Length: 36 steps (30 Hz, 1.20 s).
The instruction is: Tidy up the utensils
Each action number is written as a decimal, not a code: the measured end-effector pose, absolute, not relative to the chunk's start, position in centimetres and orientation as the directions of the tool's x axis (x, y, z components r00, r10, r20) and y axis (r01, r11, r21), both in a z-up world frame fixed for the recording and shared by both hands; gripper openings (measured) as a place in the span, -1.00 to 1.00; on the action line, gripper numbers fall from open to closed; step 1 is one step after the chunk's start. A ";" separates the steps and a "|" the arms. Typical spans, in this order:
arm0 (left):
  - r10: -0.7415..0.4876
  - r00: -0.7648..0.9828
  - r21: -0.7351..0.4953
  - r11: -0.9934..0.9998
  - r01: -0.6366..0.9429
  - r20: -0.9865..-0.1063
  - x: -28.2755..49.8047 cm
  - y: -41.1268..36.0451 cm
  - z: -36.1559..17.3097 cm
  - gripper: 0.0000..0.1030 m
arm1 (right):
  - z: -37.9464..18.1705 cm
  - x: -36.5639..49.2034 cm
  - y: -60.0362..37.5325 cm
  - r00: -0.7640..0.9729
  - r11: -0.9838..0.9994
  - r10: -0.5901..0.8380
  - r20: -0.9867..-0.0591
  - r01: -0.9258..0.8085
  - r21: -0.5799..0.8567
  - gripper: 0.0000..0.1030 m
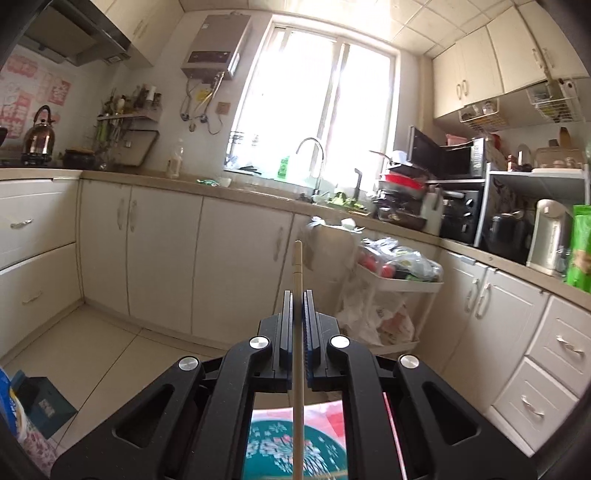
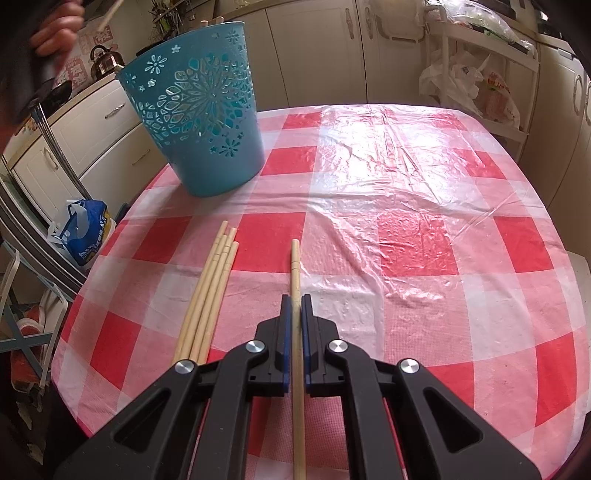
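Note:
My left gripper (image 1: 297,295) is shut on a wooden chopstick (image 1: 298,266) and held high, pointing across the kitchen; the blue basket (image 1: 295,443) shows blurred beneath it. In the right wrist view my right gripper (image 2: 295,299) is shut on another chopstick (image 2: 295,266) just above the checked tablecloth (image 2: 406,240). Several loose chopsticks (image 2: 210,288) lie on the cloth to its left. The blue perforated basket (image 2: 199,122) stands upright at the table's far left with chopstick ends poking above its rim. A hand (image 2: 55,33) with the left gripper is above the basket, top left.
A white trolley (image 1: 399,284) with plastic bags stands by the cabinets beyond the table. Counters carry a kettle (image 1: 38,136), sink tap (image 1: 312,162) and microwave (image 1: 447,155). A blue bag (image 2: 83,230) and folding chairs sit on the floor left of the table.

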<state>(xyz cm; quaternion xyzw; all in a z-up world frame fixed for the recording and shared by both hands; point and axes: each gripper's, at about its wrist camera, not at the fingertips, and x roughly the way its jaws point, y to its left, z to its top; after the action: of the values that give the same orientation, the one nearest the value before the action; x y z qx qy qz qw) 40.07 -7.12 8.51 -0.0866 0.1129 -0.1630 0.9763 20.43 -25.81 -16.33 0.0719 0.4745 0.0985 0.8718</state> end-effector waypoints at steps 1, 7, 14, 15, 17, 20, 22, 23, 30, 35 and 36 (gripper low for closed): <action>-0.321 0.923 -0.207 0.938 0.279 -0.212 41.2 -7.4 7.7 -0.91 | -16.3 20.4 -25.8 0.530 0.970 0.240 -0.813 -0.104 0.219 -0.89; -0.284 0.903 -0.186 0.954 0.233 -0.321 43.6 -7.7 4.6 -0.91 | -16.3 20.5 -25.8 0.530 0.972 0.234 -0.815 -0.108 0.209 -0.89; -0.274 0.878 -0.184 0.959 0.217 -0.392 42.9 -6.5 1.5 -0.90 | -16.3 20.5 -25.6 0.530 0.973 0.232 -0.816 -0.110 0.205 -0.88; -0.277 0.875 -0.185 0.958 0.219 -0.397 42.7 -6.3 1.3 -0.90 | -16.3 20.5 -25.6 0.530 0.972 0.234 -0.815 -0.110 0.207 -0.88; -0.284 0.865 -0.170 0.957 0.233 -0.413 41.8 -6.2 0.8 -0.90 | -16.3 20.5 -25.5 0.528 0.972 0.235 -0.816 -0.115 0.205 -0.88; -0.286 0.841 -0.132 0.958 0.254 -0.460 40.2 -6.0 -0.1 -0.58 | -16.2 20.4 -25.5 0.523 0.967 0.254 -0.813 -0.130 0.218 -0.76; -0.267 0.843 -0.120 0.964 0.238 -0.467 38.3 -5.2 -0.7 -0.14 | -16.1 20.2 -25.2 0.529 0.971 0.240 -0.814 -0.141 0.194 -0.52; -0.254 0.847 -0.115 0.967 0.227 -0.468 37.5 -4.7 -1.0 -0.07 | -16.0 20.2 -25.0 0.533 0.973 0.229 -0.814 -0.147 0.177 -0.44; -0.201 0.864 -0.148 0.978 0.148 -0.463 29.7 -0.3 -4.4 0.27 | -16.0 20.6 -23.9 0.532 0.980 0.180 -0.827 -0.169 0.104 -0.38; -0.212 0.814 -0.200 0.972 0.120 -0.542 27.1 1.0 -9.0 0.36 | -16.0 20.4 -23.2 0.522 0.980 0.142 -0.841 -0.193 0.046 -0.64; -0.227 0.794 -0.225 0.967 0.117 -0.563 26.8 1.0 -10.2 0.37 | -15.9 20.3 -22.8 0.519 0.978 0.132 -0.844 -0.206 0.027 -0.79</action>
<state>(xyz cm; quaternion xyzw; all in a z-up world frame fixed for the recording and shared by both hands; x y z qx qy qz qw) 26.83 1.03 -10.17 -0.0898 0.3074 -0.0913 0.9429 20.28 -22.82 -15.92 -0.0383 0.4806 0.0971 0.8707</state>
